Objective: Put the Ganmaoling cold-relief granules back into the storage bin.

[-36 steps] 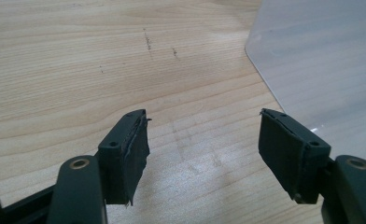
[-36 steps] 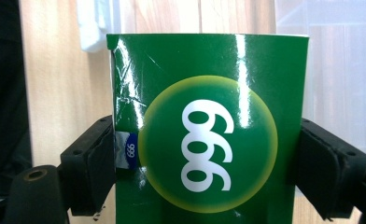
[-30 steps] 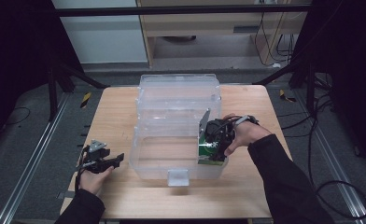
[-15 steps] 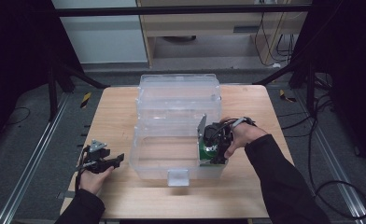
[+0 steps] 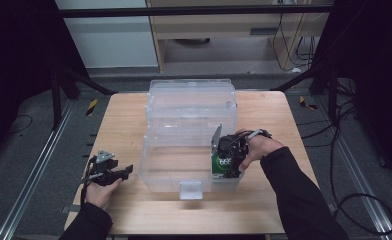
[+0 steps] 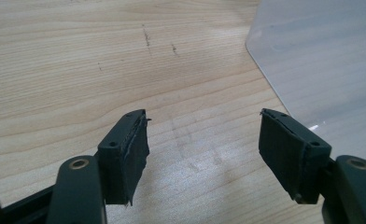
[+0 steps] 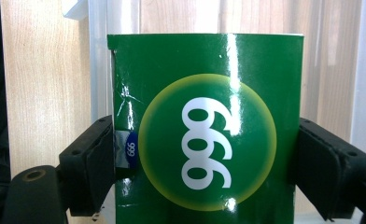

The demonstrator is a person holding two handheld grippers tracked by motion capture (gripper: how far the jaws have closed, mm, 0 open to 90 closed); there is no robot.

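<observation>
Near the desk's [image 5: 134, 210] front left corner the left tongs [image 6: 202, 154] rest with jaws wide and nothing between them, close beside the clear plastic bin [image 5: 184, 170]. Toward the front right, the right tongs [image 7: 204, 163] clamp a green box [image 7: 204, 126] by its two sides, holding it at the bin's front right corner, seemingly just inside the wall. The glossy card could slip or crumple if the squeeze changes, and its edge may catch the bin's wall. Farther back, more clear bins [image 5: 191, 100] crowd the desk's middle, leaving little room beyond.

floor: grey carpet [image 5: 29, 150] | table [image 5: 119, 120]: light wood | cabinet [image 5: 104, 37]: white, behind
</observation>
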